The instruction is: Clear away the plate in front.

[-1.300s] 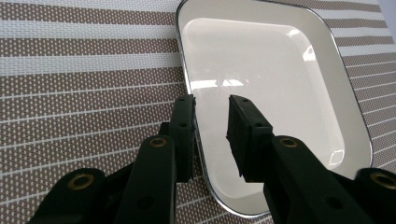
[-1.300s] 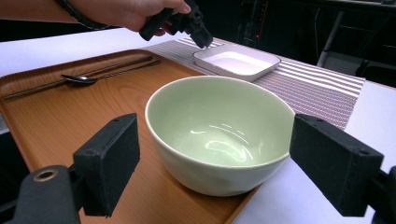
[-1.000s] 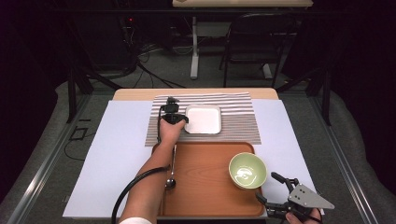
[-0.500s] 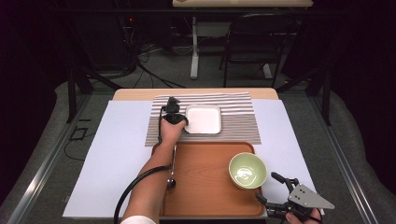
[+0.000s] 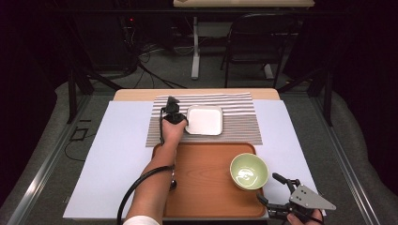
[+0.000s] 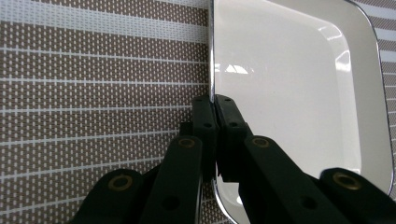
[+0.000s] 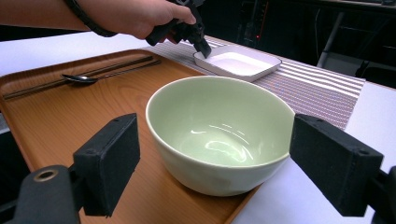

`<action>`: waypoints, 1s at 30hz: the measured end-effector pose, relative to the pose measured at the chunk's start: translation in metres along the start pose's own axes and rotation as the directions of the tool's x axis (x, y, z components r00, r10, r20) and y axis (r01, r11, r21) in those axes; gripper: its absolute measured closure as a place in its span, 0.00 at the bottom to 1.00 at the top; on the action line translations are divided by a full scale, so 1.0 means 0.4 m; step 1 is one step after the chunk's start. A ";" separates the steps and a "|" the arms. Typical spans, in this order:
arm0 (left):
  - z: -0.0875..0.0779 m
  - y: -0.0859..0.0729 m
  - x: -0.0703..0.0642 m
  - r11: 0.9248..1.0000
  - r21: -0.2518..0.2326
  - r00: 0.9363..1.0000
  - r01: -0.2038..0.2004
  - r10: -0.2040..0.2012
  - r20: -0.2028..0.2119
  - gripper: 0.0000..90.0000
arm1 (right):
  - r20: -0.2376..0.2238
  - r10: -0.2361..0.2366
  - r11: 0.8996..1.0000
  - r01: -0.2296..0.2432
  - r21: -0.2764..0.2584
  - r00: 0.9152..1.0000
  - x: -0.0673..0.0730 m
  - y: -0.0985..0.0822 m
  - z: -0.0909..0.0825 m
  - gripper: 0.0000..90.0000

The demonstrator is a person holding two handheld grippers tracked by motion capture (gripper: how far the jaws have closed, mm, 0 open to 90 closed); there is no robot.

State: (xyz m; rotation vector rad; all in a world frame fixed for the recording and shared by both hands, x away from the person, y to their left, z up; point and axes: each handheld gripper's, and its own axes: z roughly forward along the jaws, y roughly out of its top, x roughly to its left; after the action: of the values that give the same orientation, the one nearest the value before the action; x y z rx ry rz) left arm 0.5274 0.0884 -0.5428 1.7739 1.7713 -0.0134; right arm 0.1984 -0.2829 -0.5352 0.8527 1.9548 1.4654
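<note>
A white square dish (image 5: pixel 205 120) lies on the striped placemat (image 5: pixel 234 129). My left gripper (image 5: pixel 180 118) reaches it from the left. In the left gripper view, the jaws have just been closing and now pinch the dish's left rim (image 6: pixel 211 56), with the left gripper (image 6: pixel 214 100) shut on it. A pale green bowl (image 5: pixel 248 171) stands on the right front of the wooden tray (image 5: pixel 206 187). My right gripper (image 5: pixel 268 187) is just beside the bowl at the tray's corner. In the right gripper view the right gripper (image 7: pixel 219 163) stands open, its pads apart on either side of the bowl (image 7: pixel 219 116), not touching it.
A spoon and chopsticks (image 7: pixel 84 78) lie along the tray's left side. A white sheet (image 5: pixel 112 150) covers the table under the mat and tray. A chair and a desk stand beyond the table's far edge.
</note>
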 end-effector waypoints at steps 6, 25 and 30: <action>0.001 -0.003 0.005 0.998 -0.007 0.998 0.056 -0.056 0.024 0.99 | 0.001 -0.001 1.000 0.001 -0.002 1.000 -0.001 0.000 0.000 0.17; -0.040 -0.026 -0.009 0.989 -0.059 0.989 0.132 -0.128 0.071 0.99 | 0.002 0.000 1.000 0.000 -0.004 1.000 -0.004 -0.001 0.000 0.17; -0.083 -0.073 -0.015 0.989 -0.074 0.989 0.127 -0.121 0.081 0.99 | 0.002 0.003 1.000 -0.003 -0.004 1.000 -0.003 -0.001 -0.001 0.17</action>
State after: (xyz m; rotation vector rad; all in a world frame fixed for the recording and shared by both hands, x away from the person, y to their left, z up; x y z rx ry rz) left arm 0.4866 0.0943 -0.5256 1.5854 1.7997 -0.0611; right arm 0.1988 -0.2843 -0.5354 0.8558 1.9486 1.4693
